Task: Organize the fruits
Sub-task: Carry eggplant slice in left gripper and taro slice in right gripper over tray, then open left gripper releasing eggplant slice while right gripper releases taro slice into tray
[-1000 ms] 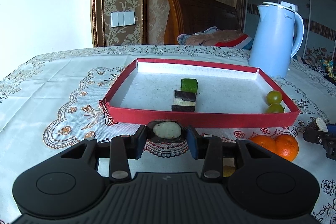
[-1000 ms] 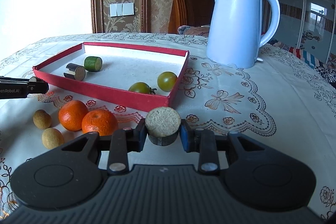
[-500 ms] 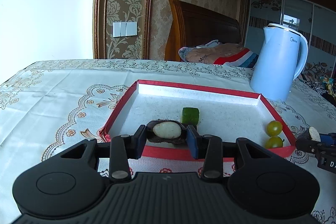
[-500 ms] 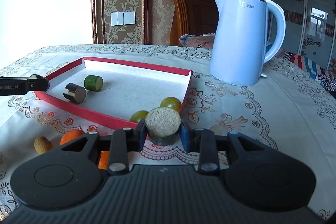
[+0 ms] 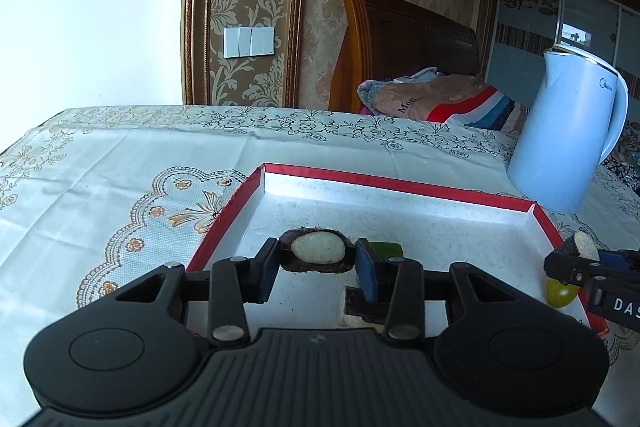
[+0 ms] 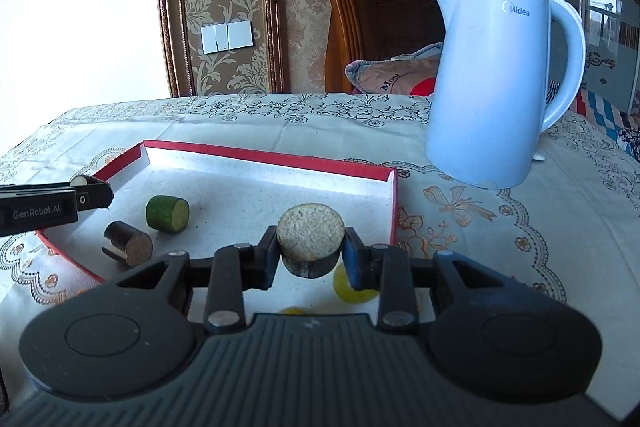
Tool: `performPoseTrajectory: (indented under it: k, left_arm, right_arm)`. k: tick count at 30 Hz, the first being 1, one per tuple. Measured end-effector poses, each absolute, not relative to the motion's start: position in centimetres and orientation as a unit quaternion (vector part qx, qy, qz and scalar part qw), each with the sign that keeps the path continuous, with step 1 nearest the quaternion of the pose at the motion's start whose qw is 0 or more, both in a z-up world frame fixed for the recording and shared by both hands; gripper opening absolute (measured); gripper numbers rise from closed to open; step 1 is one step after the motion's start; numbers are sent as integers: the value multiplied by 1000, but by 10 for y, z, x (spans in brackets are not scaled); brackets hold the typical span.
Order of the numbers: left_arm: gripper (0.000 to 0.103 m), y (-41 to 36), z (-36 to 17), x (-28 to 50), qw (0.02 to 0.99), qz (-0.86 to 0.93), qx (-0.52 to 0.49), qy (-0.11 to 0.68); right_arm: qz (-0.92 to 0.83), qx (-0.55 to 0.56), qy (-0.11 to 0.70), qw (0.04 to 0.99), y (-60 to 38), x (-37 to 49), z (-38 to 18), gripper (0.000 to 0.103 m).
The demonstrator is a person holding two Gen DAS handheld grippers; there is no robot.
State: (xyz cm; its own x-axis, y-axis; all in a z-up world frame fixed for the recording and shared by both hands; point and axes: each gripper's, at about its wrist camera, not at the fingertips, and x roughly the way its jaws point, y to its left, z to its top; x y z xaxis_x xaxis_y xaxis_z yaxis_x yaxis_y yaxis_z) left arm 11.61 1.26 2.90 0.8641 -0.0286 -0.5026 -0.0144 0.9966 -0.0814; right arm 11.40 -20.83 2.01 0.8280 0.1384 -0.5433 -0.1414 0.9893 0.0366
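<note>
With each hand-held gripper clamping a dark cut piece and hanging above the red tray, both are needing release on bare floor at twelve o'clock, clear of the green chunk.

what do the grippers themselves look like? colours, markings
Both match: matte black plastic body, ribbed top plate, two round discs at the sides, silver pivot pins on the linkage bars. Left gripper and right gripper each have one black finger pad and one blue. White lettering on the side reads GenRobot.AI. No cables, hands or sleeves visible.
</note>
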Motion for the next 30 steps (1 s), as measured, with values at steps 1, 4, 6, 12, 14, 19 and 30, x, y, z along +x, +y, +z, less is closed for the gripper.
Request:
performPoseTrajectory:
  k: [1,4,6,12,14,19,30]
  left_arm:
    - [40,12,29,118,965,-5,-40,260]
    - [40,8,30,122,965,-5,-34,259]
    - [40,5,30,126,965,-7,-33,259]
    - [40,-2,30,138,965,-8,-19,261]
    - [40,-5,29,142,964,-12,-14,264]
    - [40,-15,25,149,963,-18,3,269]
    - [40,-18,23,157,960,-18,11,280]
  right_arm:
    - [72,-3,286,956,-205,119,20,30]
    - [73,1,295,953,-198,132,18,30]
    - [67,2,297,953,-194,140,17,30]
    - [58,-3,307,950,-183,161,13,31]
    - [57,-3,311,949,-181,167,10,31]
    - [53,-6,315,948,-177,175,6,31]
    - [45,1,328,944,-178,186,0,31]
